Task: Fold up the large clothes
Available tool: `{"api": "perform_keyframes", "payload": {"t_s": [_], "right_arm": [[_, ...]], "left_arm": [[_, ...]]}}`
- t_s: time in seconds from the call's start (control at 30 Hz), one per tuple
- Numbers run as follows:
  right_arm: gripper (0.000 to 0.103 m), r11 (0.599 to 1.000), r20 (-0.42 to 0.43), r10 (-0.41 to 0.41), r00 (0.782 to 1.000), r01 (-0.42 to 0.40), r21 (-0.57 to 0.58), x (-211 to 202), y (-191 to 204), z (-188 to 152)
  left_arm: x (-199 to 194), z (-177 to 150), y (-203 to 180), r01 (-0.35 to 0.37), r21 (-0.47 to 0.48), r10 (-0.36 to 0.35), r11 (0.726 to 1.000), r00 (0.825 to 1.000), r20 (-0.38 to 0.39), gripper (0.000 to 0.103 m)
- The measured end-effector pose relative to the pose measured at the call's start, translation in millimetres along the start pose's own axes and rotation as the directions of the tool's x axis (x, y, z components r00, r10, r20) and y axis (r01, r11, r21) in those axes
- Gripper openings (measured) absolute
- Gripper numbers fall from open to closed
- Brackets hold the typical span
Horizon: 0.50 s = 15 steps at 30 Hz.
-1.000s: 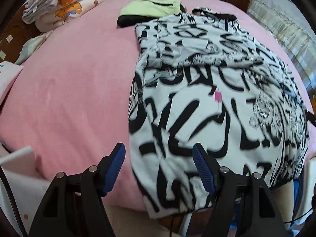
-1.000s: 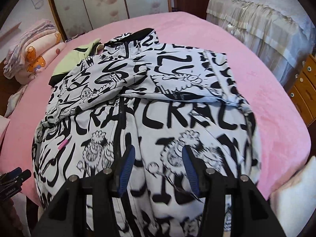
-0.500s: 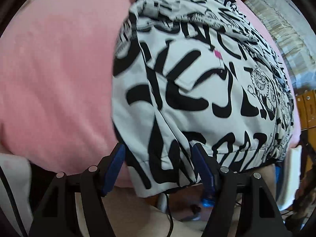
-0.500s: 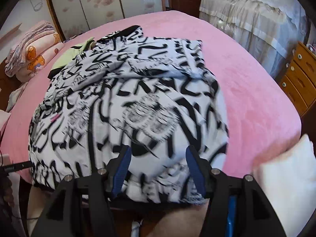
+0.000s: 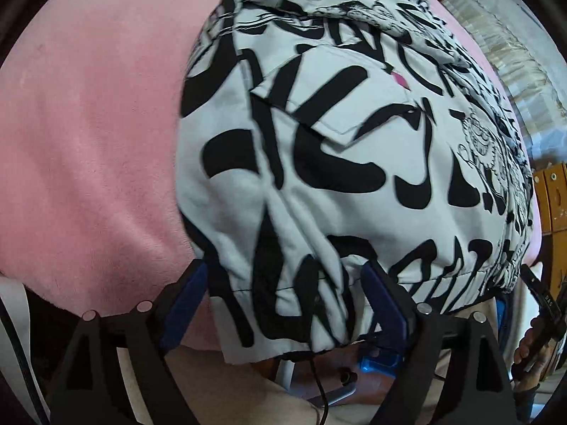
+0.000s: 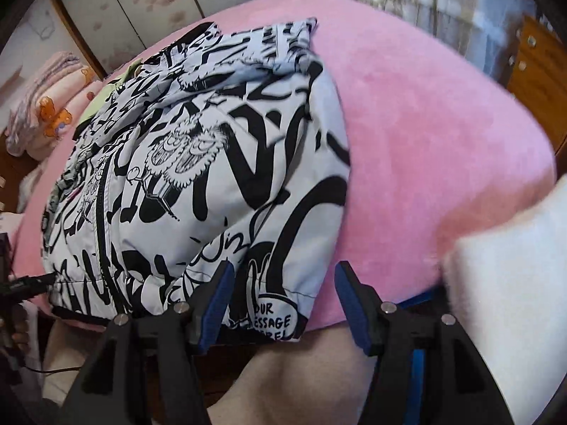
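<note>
Pink bed [image 5: 88, 141], jacket hem [image 5: 283, 318] between claw [image 5: 283, 304] fingers

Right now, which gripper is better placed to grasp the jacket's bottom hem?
Left, probably. The left gripper has open jaws with the jacket hem bunched between them. The right gripper is open too, but only the hem's corner lies between its jaws.

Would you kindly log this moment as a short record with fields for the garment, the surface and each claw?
garment: black-and-white printed jacket, lying on the bed, hem hanging over the near edge
surface: pink bedspread
left claw: open, hem corner between its fingers
right claw: open, the other hem corner between its fingers
background: folded teddy-bear blanket
fold status: hem not yet gripped
</note>
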State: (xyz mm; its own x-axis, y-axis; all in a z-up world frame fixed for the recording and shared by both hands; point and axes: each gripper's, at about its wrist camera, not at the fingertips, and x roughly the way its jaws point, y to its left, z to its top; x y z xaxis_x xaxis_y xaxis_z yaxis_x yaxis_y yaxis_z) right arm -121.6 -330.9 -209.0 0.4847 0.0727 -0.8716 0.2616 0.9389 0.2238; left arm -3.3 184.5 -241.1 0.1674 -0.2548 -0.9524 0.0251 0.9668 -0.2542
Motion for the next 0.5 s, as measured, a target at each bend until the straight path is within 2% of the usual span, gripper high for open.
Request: {"api": "perform_keyframes", "payload": {"t_s": [0.2, 0.47, 0.5], "right_arm": [[0.059, 0.996, -0.049, 0.077, 0.996, -0.075, 0.049, 26, -9, 1], [0.058, 0.993, -0.06, 0.103, 0.993, -0.099, 0.062, 38, -13, 1], [0.054, 0.993, -0.063, 0.106, 0.992, -0.103, 0.06, 38, -12, 1]], "left_arm": [[3, -1, 11, 0.038, -0.036, -0.038, 0.999, 0.999, -0.011, 0.088], [12, -1, 12, 0.045, -0.028, -0.046, 0.999, 0.999, -0.023, 0.092], [13, 0, 11, 0.042, -0.025, -0.043, 0.999, 0.999, -0.025, 0.093]]}}
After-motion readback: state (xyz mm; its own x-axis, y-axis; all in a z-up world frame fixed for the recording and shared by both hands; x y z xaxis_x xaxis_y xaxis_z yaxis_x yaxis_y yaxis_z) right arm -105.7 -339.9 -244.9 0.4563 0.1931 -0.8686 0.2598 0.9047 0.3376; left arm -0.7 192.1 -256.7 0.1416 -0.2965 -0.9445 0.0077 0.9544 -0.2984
